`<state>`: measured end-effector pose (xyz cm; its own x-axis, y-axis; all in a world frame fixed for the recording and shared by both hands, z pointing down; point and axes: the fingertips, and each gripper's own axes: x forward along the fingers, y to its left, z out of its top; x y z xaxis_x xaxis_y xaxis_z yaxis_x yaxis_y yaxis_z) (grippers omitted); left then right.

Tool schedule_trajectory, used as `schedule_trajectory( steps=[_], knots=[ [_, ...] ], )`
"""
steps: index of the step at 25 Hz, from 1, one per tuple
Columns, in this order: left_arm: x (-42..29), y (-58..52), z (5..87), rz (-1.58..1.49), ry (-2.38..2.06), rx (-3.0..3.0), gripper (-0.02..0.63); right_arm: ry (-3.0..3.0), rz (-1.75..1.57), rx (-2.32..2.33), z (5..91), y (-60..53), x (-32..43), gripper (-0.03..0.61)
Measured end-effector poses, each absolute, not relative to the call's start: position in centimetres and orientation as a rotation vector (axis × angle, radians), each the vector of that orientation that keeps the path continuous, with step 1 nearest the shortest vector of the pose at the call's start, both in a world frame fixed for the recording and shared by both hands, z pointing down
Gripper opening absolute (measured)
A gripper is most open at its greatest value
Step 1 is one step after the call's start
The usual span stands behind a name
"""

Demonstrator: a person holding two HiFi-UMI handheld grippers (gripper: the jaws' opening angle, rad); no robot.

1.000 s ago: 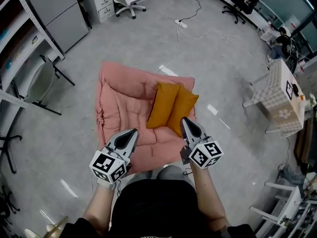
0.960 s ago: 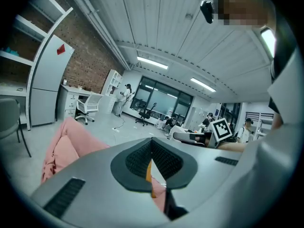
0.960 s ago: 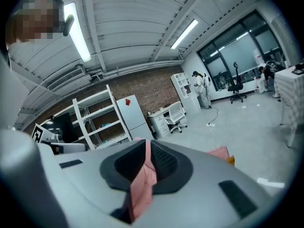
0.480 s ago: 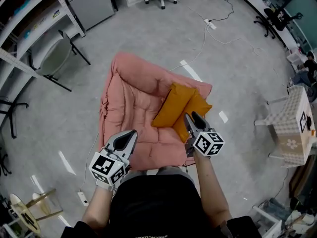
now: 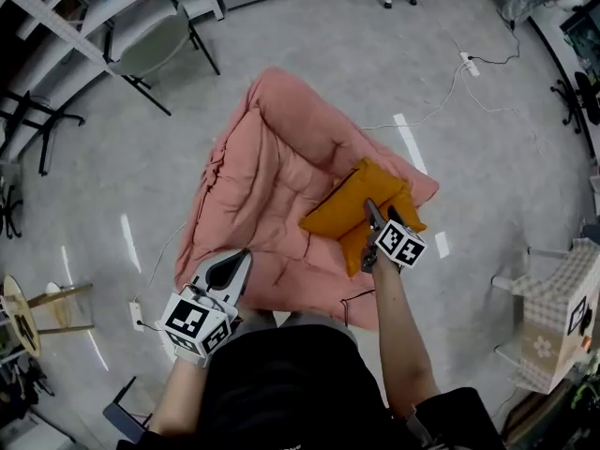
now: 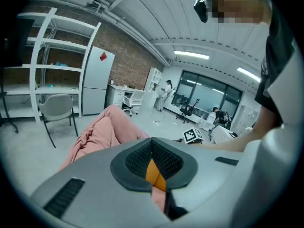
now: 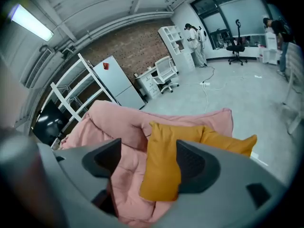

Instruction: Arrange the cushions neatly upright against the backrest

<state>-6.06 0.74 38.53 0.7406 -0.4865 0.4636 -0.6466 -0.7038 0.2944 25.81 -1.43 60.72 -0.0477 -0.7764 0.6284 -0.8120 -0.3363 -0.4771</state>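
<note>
Lower left, our left gripper (image 5: 236,259) is pinched shut. In the centre we see the puffy, quilted pink floor sofa (image 5: 272,157). Right of centre, two smooth orange cushions (image 5: 349,204) rest on it. Our right gripper (image 5: 373,212), jaws just opening, straddles one and hides its near edge.

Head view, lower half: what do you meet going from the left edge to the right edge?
Round stool → left gripper → right gripper, its fingers having just been opening with an orange cushion between them → table with checked cloth. The pink seat overlaps both grippers, so it is left out.
</note>
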Motion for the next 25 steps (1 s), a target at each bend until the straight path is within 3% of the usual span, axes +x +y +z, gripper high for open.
schedule_trajectory(
  steps=[15, 22, 25],
  knots=[
    [-8.0, 3.6, 41.3, 0.582, -1.044, 2.322, 0.012, -1.453, 1.523, 2.026, 75.4, -5.0, 28.3, 0.449],
    [-8.3, 4.7, 42.3, 0.608, -1.034, 2.289, 0.012, -1.486, 1.477, 2.101, 76.2, -6.4, 28.4, 0.445],
    [-8.4, 5.0, 42.5, 0.611, -1.031, 2.285, 0.012, -1.501, 1.464, 2.098, 76.1, -6.2, 28.4, 0.394]
  ],
)
